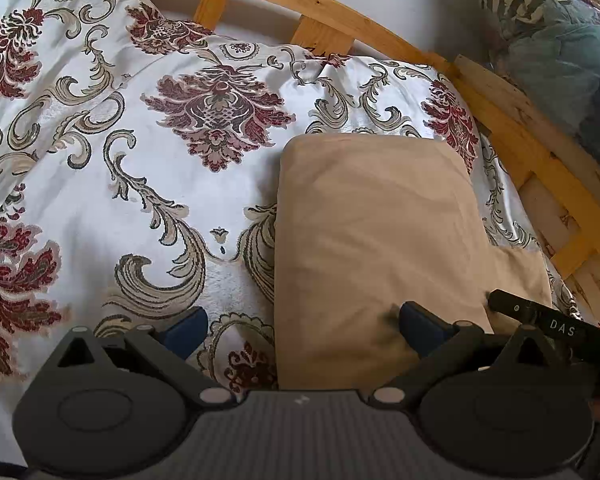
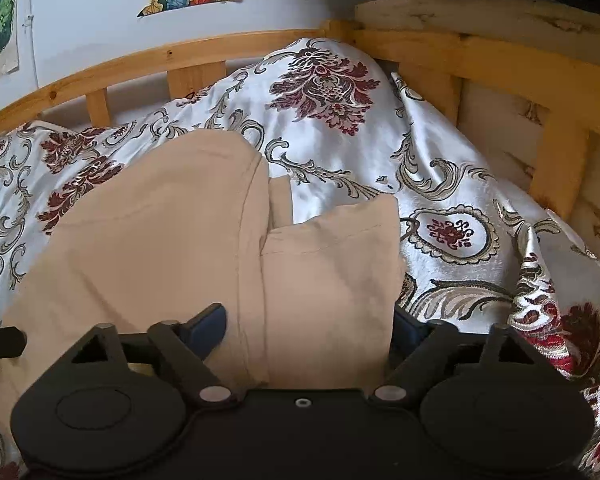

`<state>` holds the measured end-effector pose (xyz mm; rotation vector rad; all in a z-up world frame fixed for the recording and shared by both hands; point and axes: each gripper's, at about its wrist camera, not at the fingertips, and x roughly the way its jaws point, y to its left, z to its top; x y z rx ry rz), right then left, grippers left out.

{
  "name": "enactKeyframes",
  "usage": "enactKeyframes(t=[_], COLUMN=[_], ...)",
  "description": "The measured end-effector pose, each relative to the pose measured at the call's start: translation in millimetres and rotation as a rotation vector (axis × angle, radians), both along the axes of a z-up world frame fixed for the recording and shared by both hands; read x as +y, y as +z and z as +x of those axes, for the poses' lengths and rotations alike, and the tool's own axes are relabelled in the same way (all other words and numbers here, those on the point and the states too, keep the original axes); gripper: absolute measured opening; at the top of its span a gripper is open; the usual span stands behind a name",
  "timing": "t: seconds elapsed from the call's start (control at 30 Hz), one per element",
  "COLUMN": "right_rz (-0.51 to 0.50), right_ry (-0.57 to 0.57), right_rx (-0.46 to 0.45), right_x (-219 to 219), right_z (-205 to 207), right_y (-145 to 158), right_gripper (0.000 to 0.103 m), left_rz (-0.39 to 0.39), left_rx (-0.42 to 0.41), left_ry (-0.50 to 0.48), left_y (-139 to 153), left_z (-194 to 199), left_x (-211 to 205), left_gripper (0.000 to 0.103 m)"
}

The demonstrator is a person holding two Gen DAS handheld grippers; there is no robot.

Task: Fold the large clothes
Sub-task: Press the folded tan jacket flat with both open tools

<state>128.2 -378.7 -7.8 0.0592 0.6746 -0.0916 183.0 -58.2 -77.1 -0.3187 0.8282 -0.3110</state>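
Folded beige garment (image 1: 376,232) near wooden bed rail (image 1: 512,136); bedspread (image 1: 100,184) leftward seems open.

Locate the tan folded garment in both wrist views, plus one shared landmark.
Left wrist: tan folded garment sits right of centre, reaching the bottom.
Right wrist: it fills centre-left, running down between the claw fingers.
Shared landmark: wooden bed rail behind the floral bedspread.

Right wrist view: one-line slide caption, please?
Open right tongs straddle the folded beige garment on a floral bedspread.
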Motion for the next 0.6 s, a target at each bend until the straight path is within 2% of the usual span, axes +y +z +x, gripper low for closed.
enactKeyframes(t=[0.2,0.3,0.37,0.43,0.5,0.6], right_rz=[0.003,0.004,0.005,0.005,0.006,0.010], right_ry=[0.000,0.000,0.000,0.000,0.000,0.000], right_rx=[0.000,-0.001,-0.002,-0.004,-0.005,-0.009], right_x=[1.3,1.7,1.4,1.9,2.0,1.1], right_z=[0.3,0.0,0.1,-0.2,-0.2,-0.2], right_y=[-0.6,-0.5,-0.5,-0.6,-1.0,-1.4], right_gripper=[0.082,0.082,0.082,0.082,0.082,0.083], left_rz=[0.007,0.004,-0.009,-0.004,0.016,-0.009], left_rx=[-0.011,0.014,0.047,0.043,0.022,0.059], left_ry=[-0.014,-0.038,-0.079,-0.120,-0.200,-0.321], left_y=[-1.0,0.7,4.2,8.4,10.3,5.4], left_z=[0.0,5.4,16.1,26.0,37.1,58.2], left_x=[0.9,2.5,4.9,5.1,1.7,-4.1], left_gripper=[0.103,0.103,0.103,0.103,0.103,0.103])
